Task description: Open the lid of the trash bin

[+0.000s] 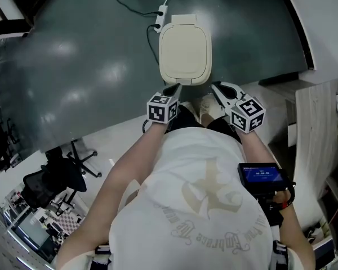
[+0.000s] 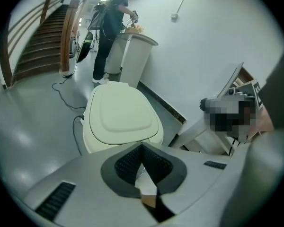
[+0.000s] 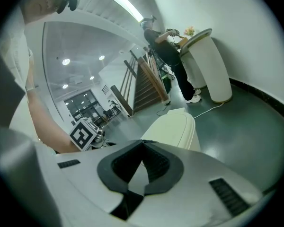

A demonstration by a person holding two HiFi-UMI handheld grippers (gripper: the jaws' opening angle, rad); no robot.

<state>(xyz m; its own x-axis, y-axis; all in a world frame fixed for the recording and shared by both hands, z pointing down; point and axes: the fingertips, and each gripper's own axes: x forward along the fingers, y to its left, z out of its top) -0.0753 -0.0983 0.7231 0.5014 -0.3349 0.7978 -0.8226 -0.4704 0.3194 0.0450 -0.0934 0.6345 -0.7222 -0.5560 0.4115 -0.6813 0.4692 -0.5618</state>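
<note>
A cream trash bin (image 1: 185, 49) stands on the dark floor straight ahead, its rounded lid (image 2: 120, 112) lying flat and closed. My left gripper (image 1: 172, 89) hovers just short of the bin's near edge, jaws shut with nothing between them. My right gripper (image 1: 218, 93) is at the bin's near right corner, also shut and empty. In the right gripper view the bin (image 3: 174, 129) lies just beyond the jaw tips, and the left gripper's marker cube (image 3: 83, 134) shows to the left. Neither gripper touches the lid.
A white power strip with a black cable (image 1: 160, 17) lies behind the bin. An office chair (image 1: 45, 181) stands at lower left and wooden shelving (image 1: 321, 128) at right. Farther off, another person (image 2: 111, 30) works at a tall white bin beside a staircase (image 2: 35, 41).
</note>
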